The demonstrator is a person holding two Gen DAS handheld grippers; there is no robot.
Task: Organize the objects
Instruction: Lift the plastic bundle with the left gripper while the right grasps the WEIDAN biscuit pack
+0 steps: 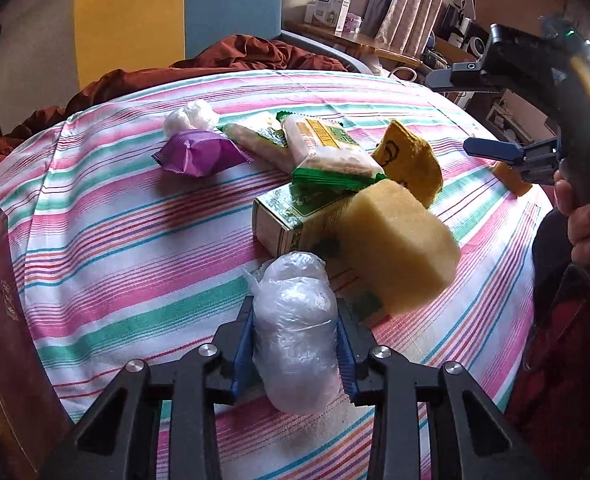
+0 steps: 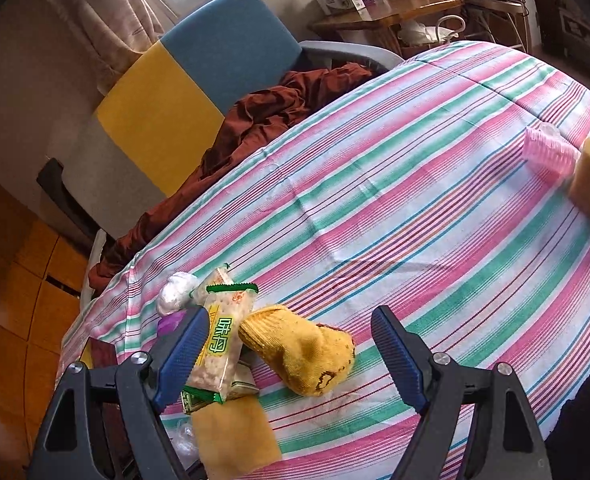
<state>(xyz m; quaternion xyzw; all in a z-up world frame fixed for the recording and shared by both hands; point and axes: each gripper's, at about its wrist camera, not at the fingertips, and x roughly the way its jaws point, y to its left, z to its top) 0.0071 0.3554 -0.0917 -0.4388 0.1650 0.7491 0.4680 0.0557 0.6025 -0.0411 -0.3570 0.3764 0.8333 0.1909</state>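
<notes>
Gripping the plastic-wrapped bundle with the left gripper, just in front of the green box.

Its jaws clamp the bundle on the striped desk; lifting comes next. Right gripper jaws stand open, empty, above the yellow sock.

Left gripper and right gripper: black frames, blue ribbed pads, silver screws; red-black sleeve at frame right.

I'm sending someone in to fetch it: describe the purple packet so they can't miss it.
On the striped tablecloth, find the cluster of snacks. The purple packet lies at its far left end, beside a white ball. It is the only purple, crimp-sealed wrapper; its neighbours are green-trimmed.
</notes>
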